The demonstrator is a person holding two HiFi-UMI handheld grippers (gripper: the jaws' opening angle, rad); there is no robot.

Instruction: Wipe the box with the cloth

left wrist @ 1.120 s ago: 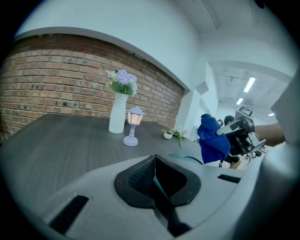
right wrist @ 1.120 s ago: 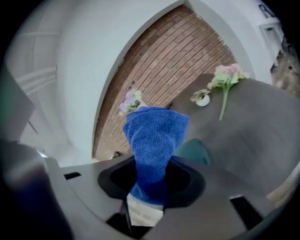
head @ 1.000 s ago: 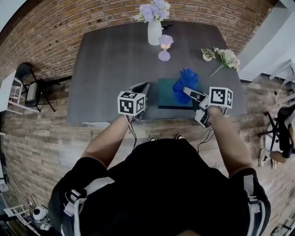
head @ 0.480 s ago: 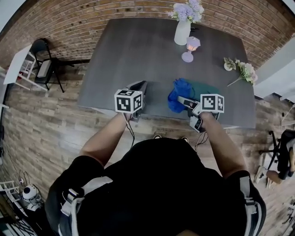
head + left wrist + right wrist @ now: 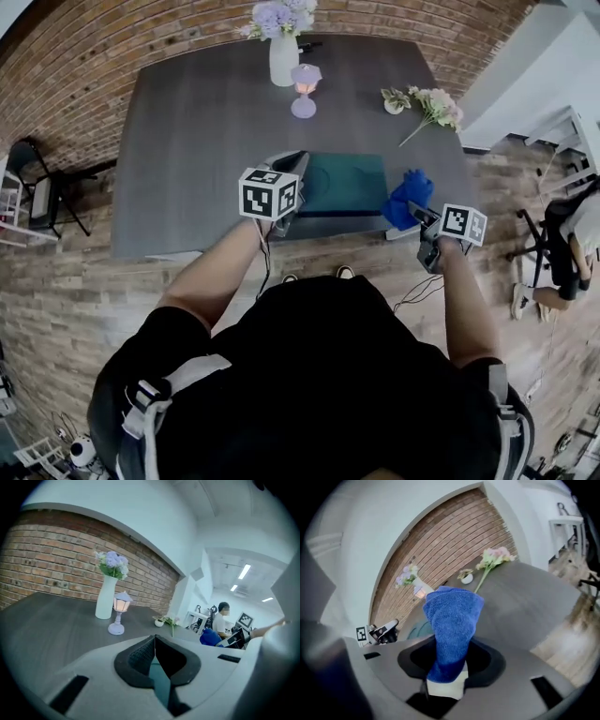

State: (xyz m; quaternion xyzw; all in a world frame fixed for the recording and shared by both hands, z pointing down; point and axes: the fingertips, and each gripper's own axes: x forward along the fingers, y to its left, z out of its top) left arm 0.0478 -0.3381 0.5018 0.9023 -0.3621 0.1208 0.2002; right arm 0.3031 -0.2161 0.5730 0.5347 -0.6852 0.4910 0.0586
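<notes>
On the table [image 5: 187,141] the box [image 5: 347,178] lies flat, long axis left-right. The cloth [image 5: 405,199] hangs just off its right end, pinched in the right gripper [image 5: 422,216]. The left gripper [image 5: 292,169], jaws closed on nothing, sits at the box's left end

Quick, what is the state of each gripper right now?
Left gripper: fingers closed on the edge of the flat teal box.
Right gripper: closed, holding the blue fuzzy cloth.

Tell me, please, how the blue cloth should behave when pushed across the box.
Probably floppy: the blue cloth bunches and folds above the right tongs. Likely light, held by one pinch; its nubby weave should drag, not slip.
</notes>
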